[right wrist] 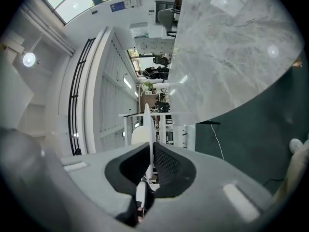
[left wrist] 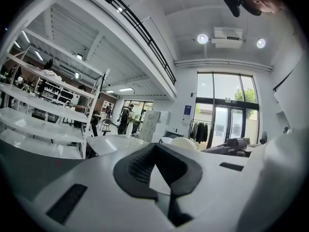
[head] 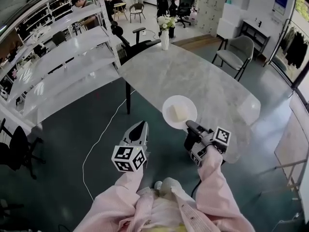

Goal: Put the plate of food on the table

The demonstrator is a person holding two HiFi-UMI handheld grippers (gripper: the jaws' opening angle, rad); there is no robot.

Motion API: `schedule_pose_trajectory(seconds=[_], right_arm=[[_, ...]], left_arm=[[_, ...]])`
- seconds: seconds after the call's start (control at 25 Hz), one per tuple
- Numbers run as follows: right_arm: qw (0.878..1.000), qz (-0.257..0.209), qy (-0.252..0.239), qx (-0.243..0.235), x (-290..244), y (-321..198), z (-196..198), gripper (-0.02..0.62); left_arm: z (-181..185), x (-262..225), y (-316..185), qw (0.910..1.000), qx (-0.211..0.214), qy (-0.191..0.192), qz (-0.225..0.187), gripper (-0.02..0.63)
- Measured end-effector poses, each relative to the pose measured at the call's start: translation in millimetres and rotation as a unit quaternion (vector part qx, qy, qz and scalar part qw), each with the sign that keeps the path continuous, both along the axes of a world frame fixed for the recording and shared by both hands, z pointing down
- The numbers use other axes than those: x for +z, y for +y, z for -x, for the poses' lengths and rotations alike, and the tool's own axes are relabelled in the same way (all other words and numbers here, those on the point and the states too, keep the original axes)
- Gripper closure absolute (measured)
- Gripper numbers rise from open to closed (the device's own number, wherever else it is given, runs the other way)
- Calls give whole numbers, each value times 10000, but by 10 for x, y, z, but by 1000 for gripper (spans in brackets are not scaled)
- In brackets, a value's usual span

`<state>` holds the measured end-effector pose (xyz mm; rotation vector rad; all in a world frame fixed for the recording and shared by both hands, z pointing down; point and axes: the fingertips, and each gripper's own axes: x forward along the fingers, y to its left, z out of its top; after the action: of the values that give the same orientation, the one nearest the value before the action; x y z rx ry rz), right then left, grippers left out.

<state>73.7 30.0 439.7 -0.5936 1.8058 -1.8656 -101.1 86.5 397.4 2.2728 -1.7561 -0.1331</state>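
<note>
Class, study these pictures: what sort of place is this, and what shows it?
Probably an open-plan office or studio: swivel office chairs at the far end, long white shelving racks, and a marble table with a flower vase.

I hold the white round plate (head: 167,111) level, its near rim pinched in my right gripper (head: 189,125). A pale yellow block of food (head: 179,112) lies at its middle. The plate is over the grey marble table (head: 193,71), by its near edge.

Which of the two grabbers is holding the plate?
The right gripper: its jaws pinch the rim of the white plate carrying the pale block of food. The left gripper holds nothing; its jaws are together, away from the plate.
</note>
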Motion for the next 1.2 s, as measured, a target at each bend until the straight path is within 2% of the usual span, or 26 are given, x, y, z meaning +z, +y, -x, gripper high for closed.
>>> schedule_pose_trajectory(seconds=[0.36, 0.76, 1.2], right_arm=[[9999, 145, -4, 43, 88, -549, 284, 578], [9994, 320, -52, 149, 352, -1593, 464, 578], [9980, 446, 155, 413, 550, -2759, 445, 578]], left_arm=[[361, 71, -497, 9998, -139, 96, 114, 615], [483, 234, -1632, 9997, 31, 43, 247, 615], [503, 551, -2800, 9969, 168, 177, 750, 615]])
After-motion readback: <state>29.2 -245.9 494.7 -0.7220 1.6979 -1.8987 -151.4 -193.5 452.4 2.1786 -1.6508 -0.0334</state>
